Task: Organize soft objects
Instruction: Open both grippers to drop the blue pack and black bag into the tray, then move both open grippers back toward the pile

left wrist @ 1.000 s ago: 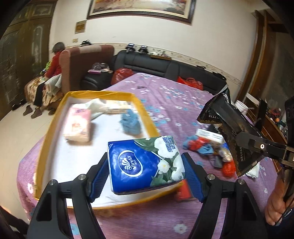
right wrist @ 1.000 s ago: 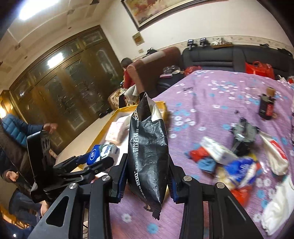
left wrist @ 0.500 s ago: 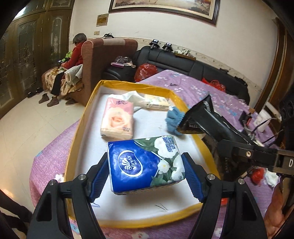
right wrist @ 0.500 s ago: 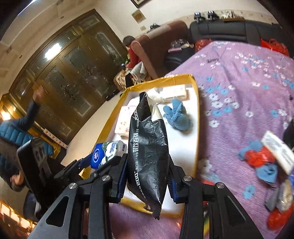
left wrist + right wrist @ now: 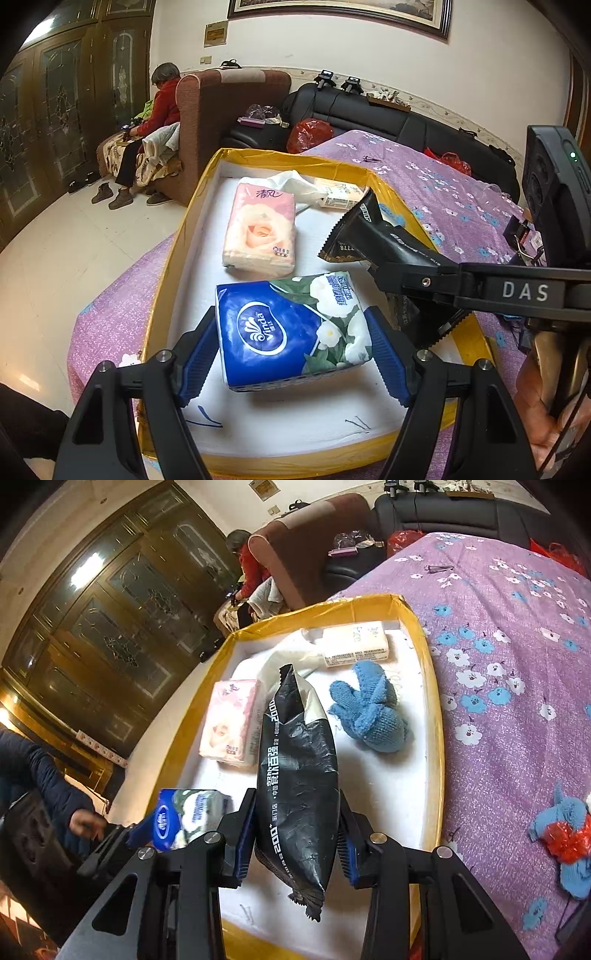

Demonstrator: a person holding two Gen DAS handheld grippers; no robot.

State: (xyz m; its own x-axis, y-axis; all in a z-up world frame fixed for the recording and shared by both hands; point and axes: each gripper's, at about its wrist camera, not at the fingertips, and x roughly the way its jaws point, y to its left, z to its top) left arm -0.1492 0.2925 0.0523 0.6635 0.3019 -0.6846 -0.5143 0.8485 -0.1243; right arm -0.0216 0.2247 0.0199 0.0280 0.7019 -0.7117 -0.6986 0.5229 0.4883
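A purple flowered tablecloth (image 5: 517,635) covers the table where a wide yellow-rimmed tray (image 5: 177,254) with a white floor sits near the edge, and both handheld grippers hang above it with loads. In the tray lie a pink tissue pack (image 5: 260,232), a pair of blue knitted gloves (image 5: 367,707), a white packet (image 5: 354,644) at the far end and a crumpled white bag (image 5: 291,182) beside it. The left gripper (image 5: 295,354) is clenched on a blue tissue pack (image 5: 291,328), held over the near half of the tray, just short of the pink one. The right gripper (image 5: 297,834) is clamped on a black foil pouch (image 5: 299,786), held upright above the tray's middle, between the pink pack and the gloves. By the look of it the sorting is well under way but not finished: four soft items are already stowed, two more are poised for setting down, and at least another blue glove tangled with a red wrapper (image 5: 563,840) waits on the cloth outside the tray. Whether more remains beyond the frame cannot be told.
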